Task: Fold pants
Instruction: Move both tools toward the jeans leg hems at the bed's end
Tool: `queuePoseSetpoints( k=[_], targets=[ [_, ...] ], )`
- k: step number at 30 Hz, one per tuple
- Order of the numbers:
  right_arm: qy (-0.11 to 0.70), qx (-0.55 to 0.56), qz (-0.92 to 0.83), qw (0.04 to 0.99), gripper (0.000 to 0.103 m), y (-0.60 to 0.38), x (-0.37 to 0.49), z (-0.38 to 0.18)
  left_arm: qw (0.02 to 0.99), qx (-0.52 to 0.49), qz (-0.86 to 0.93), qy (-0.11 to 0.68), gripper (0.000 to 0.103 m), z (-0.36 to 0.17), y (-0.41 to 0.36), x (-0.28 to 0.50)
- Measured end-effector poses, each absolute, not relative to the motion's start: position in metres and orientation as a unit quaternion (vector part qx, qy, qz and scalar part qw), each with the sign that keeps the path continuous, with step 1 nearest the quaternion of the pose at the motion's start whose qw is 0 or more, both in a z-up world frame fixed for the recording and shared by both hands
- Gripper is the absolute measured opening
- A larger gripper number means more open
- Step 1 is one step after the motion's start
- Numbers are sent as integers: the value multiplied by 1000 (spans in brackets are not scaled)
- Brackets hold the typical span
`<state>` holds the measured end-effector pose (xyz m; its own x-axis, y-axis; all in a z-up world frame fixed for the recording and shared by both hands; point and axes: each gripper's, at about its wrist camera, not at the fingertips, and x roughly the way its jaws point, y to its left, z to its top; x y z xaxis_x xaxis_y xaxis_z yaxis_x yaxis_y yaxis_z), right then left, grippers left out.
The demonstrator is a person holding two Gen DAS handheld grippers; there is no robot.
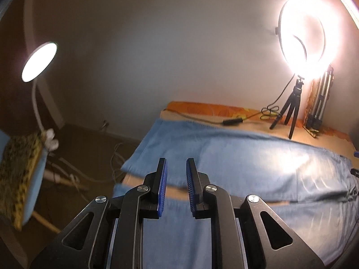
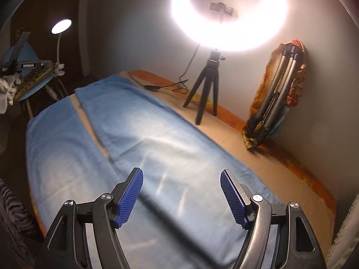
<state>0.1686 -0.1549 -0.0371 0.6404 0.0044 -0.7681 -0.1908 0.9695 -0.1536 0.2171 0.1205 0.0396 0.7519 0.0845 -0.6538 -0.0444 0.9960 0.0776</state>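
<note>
My left gripper [image 1: 176, 174] is nearly closed, just a narrow gap between the blue pads [image 1: 163, 186], nothing pinched in there. My right gripper [image 2: 181, 190] hangs wide open and empty. Both hover over the light blue pants [image 2: 145, 139], which are spread flat on the bed [image 2: 258, 163], legs side by side with a thin strip of beige sheet showing between them. Fabric looks smooth, a few soft creases. Ring light [image 2: 228, 13] on its tripod beyond, near the wall.

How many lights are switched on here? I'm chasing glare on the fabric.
2: the ring light on its small tripod by the far wall, and a round desk lamp off the bed's far left end. Others may sit outside view.
</note>
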Motion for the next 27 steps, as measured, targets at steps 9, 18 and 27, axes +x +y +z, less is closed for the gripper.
queuePoseSetpoints(
  k=[9, 18, 27],
  targets=[
    [445, -112, 46, 887, 70, -202, 253, -72, 924, 37, -5, 380, 15, 22, 73, 307],
    [487, -84, 66, 867, 65, -235, 314, -119, 910, 5, -33, 412, 15, -21, 40, 370],
    [516, -62, 94, 849, 63, -254, 352, -157, 898, -18, -27, 439, 15, -60, 34, 403]
  ],
)
